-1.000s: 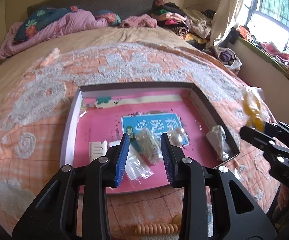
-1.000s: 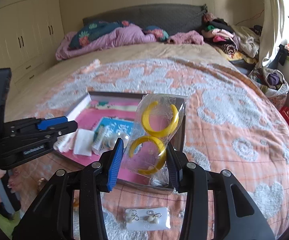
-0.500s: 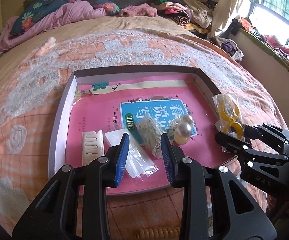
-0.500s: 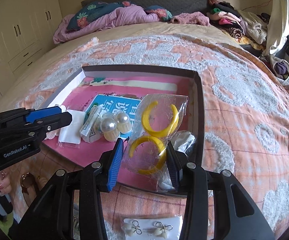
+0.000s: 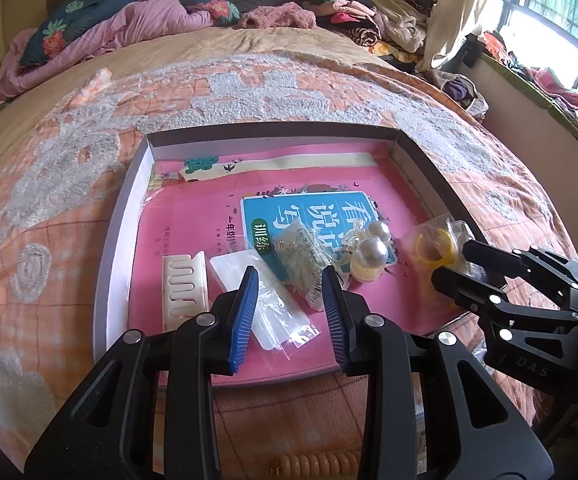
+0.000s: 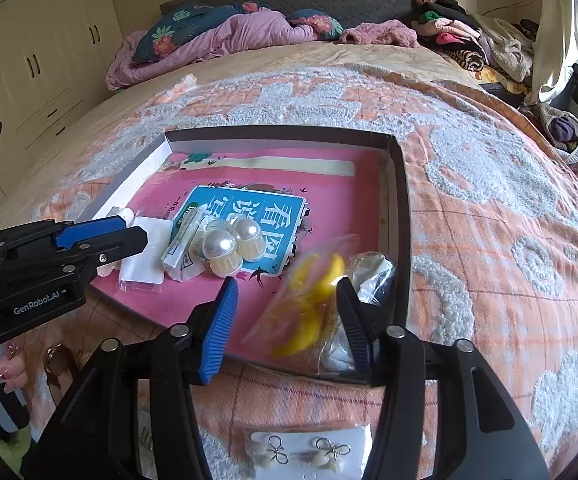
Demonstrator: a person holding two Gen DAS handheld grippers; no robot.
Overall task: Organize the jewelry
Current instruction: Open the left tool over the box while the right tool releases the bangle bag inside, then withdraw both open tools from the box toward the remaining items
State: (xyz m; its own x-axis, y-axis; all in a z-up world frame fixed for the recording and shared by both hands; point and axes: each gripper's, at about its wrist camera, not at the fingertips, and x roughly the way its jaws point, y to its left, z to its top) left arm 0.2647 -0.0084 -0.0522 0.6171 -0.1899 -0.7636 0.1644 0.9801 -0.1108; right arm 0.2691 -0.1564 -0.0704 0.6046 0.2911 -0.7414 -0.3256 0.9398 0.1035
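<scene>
While the right gripper (image 6: 285,316) stands with its jaws apart, the bag of yellow hoops (image 6: 313,304) lies blurred between them, inside the tray (image 6: 403,208) near its right wall. Pearl pieces (image 5: 369,254), a comb (image 5: 185,288) and small bags (image 5: 273,304) are already in the tray. I judge that the earring card (image 6: 305,454) on the bedspread (image 6: 509,240) remains. The left gripper (image 5: 291,306) hangs open and empty over the tray.

2 pearl balls (image 6: 231,246), 2 yellow hoops (image 6: 315,304)
</scene>
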